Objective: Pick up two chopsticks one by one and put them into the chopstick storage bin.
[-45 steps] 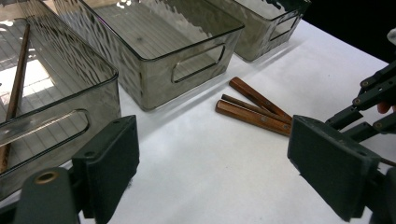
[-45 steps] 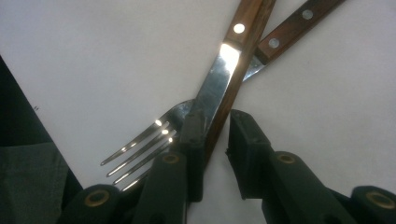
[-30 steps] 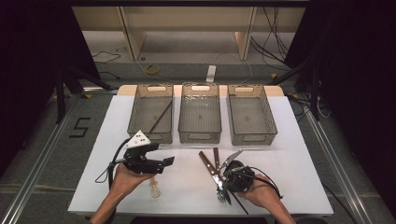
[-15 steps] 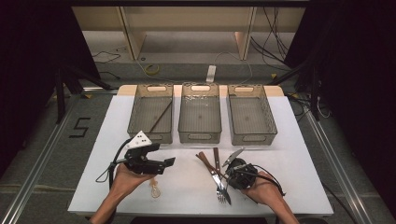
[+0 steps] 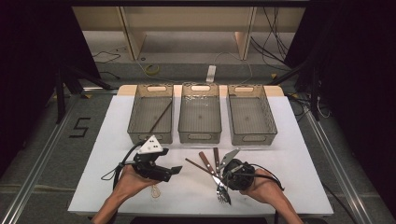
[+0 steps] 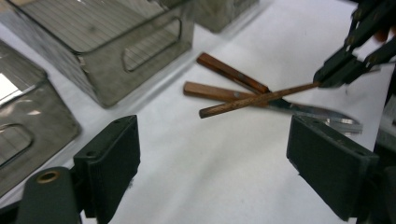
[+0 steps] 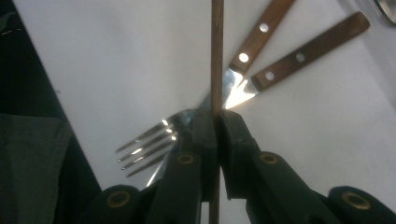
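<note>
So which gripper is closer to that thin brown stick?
Right. The right gripper is clamped on the thin brown stick; the left gripper hangs open off to the side, not touching it.

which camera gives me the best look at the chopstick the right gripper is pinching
The right gripper view: the chopstick runs straight up from the shut right gripper. The left gripper view shows it lifted across two wooden handles; the high view shows a thin dark line.
</note>
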### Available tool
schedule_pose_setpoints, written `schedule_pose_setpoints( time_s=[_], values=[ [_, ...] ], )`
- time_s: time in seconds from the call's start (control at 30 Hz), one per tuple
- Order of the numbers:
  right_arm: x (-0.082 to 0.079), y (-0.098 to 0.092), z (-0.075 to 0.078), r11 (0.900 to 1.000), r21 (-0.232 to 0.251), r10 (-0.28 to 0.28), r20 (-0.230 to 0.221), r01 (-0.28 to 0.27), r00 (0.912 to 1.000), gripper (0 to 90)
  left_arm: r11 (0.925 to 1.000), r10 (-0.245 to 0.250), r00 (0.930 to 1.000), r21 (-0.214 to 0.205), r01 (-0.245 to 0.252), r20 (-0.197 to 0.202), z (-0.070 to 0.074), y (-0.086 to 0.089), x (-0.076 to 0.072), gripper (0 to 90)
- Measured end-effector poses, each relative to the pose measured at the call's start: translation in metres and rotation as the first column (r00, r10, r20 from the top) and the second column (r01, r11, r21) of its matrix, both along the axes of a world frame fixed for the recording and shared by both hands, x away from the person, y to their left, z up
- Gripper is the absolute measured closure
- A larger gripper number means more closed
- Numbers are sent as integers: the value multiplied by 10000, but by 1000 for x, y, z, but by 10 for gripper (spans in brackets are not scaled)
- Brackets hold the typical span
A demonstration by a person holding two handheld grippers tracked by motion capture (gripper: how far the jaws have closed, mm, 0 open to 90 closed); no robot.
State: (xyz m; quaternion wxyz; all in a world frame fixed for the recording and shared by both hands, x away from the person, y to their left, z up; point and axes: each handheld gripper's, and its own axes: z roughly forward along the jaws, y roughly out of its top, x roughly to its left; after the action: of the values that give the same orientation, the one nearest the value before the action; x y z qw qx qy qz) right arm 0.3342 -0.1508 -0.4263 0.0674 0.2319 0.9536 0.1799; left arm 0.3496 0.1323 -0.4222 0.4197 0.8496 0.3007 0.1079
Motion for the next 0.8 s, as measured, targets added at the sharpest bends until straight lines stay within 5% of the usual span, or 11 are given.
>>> schedule_pose_setpoints(
  time_s=[0.27,0.53,0.8],
  values=[
    [-6,13,7,9955,-115,942,167,-940,9954,860,9949,-727,9972,695,736,-146,0,-13,-3,172],
    [-9,19,11,9906,-218,1359,258,-1353,9904,860,9745,-1373,9905,1798,1341,54,-2,-29,-9,196],
    [-12,23,12,9841,-329,1761,400,-1748,9836,860,9581,-1854,9825,2192,1842,-153,-4,-35,-12,240]
  ],
)
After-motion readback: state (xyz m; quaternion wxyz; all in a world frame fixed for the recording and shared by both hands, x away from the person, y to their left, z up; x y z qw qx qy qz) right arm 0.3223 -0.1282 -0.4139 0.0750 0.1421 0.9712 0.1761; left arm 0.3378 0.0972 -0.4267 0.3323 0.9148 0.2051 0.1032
